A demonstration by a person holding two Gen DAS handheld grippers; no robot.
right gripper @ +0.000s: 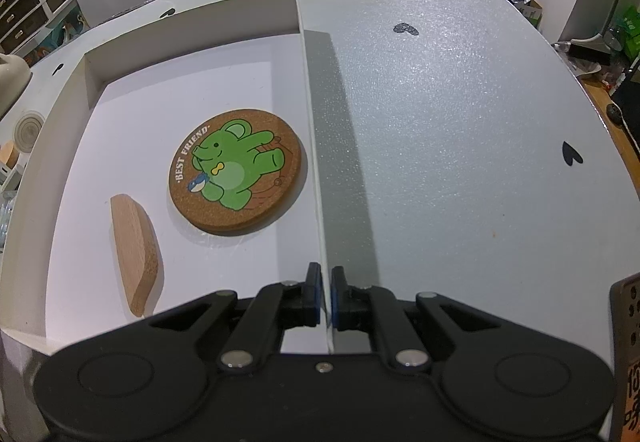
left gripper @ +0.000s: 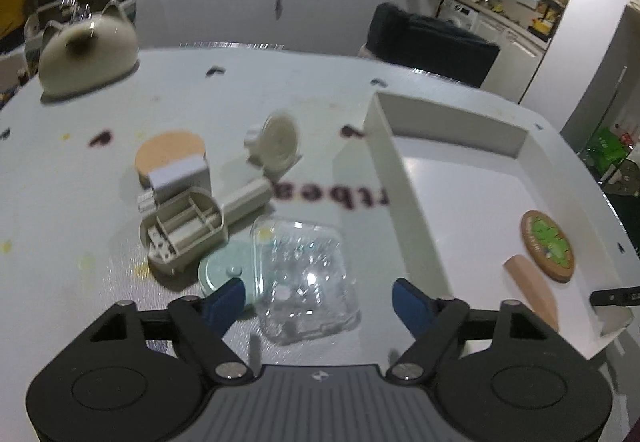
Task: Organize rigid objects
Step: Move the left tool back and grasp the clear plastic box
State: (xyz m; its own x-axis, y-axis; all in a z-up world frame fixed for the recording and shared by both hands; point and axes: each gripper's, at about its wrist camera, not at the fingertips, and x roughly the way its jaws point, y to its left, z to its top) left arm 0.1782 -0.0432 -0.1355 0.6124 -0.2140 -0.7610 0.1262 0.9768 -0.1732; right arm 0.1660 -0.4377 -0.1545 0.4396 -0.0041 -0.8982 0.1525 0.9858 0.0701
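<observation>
My left gripper (left gripper: 318,302) hangs open over a clear plastic box (left gripper: 304,266) on the table; the blue pads stand on either side of it without touching. Right of it is a white tray (left gripper: 404,202) holding a cork coaster with a green animal (left gripper: 548,246) and a wooden piece (left gripper: 532,286). In the right wrist view my right gripper (right gripper: 326,294) is shut on the tray's thin right wall (right gripper: 312,122), near its front corner. The coaster (right gripper: 238,172) and the wooden piece (right gripper: 134,254) lie flat inside.
Left of the clear box lie a beige compartment case (left gripper: 182,234), a pale green disc (left gripper: 222,270), a beige tube (left gripper: 246,202), a round reel (left gripper: 278,144), a plain cork coaster (left gripper: 168,154) and a white block (left gripper: 180,176). A cat-eared beige object (left gripper: 88,50) stands far left.
</observation>
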